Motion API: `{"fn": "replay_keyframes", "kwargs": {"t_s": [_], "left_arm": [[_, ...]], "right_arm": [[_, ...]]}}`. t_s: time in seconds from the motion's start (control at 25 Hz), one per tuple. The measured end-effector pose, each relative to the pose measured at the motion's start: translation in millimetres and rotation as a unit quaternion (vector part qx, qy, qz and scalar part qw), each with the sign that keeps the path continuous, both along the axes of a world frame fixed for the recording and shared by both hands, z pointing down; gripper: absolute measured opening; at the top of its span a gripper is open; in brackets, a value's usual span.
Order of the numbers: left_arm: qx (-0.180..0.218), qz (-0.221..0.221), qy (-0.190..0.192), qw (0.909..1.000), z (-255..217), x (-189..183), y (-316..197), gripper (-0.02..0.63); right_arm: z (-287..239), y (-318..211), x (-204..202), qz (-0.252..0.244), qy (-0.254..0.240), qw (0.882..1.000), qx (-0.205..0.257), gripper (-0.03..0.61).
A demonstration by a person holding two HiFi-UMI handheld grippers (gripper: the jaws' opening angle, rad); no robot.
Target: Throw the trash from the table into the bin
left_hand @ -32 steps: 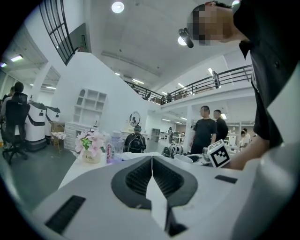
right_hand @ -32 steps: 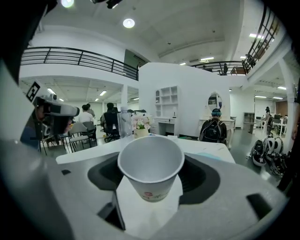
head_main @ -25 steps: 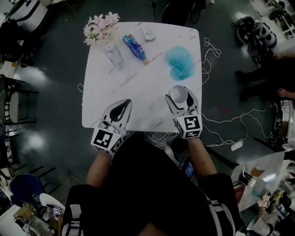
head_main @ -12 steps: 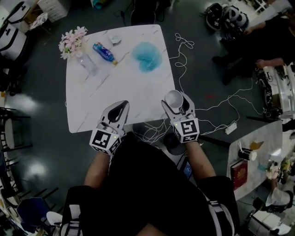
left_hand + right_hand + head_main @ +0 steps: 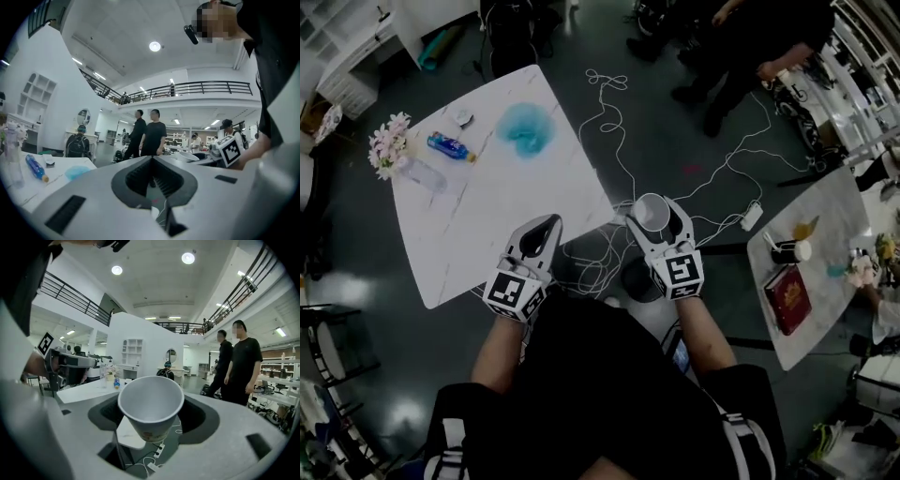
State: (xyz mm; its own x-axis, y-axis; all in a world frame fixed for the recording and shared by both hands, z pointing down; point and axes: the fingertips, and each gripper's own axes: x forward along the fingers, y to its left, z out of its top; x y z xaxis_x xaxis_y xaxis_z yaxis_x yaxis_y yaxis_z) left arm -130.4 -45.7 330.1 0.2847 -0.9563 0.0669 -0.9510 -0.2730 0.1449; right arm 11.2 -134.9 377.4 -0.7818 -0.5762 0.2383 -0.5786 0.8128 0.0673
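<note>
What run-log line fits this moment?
right gripper: shut on white paper cup | left gripper: shut, empty | cup off white table

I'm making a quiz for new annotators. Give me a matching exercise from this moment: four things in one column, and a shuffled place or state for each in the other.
1 paper cup
2 blue bottle
3 red book
4 left gripper

A jaws together, nothing between them
B lying on the white table
C held in the right gripper
D on the side table

Pairs: 1-C, 2-B, 3-D, 4-A
</note>
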Motion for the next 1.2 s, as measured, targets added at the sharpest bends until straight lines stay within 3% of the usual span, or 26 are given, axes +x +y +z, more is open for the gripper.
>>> {"fn": "replay_keyframes", "kwargs": {"t_s": [0.32, 0.6, 1.0, 1.2], "left_arm": [[0.007, 0.065, -0.001, 0.9979, 4, 105, -21, 0.015], [0.001, 0.117, -0.001, 0.9932, 12, 180, -31, 0.015], [-0.062, 0.217, -0.005, 0.9741, 58, 249, -35, 0.015], [-0.087, 0.245, -0.006, 0.9657, 106, 261, -29, 0.015]], "right_arm": [[4, 9, 117, 0.062, 0.013, 0.998, 0.004, 0.333], [18, 18, 196, 0.111, 0.022, 0.994, -0.011, 0.333], [71, 45, 258, 0.198, 0.022, 0.977, -0.075, 0.333], [116, 66, 261, 0.205, 0.043, 0.972, -0.102, 0.333]]}}
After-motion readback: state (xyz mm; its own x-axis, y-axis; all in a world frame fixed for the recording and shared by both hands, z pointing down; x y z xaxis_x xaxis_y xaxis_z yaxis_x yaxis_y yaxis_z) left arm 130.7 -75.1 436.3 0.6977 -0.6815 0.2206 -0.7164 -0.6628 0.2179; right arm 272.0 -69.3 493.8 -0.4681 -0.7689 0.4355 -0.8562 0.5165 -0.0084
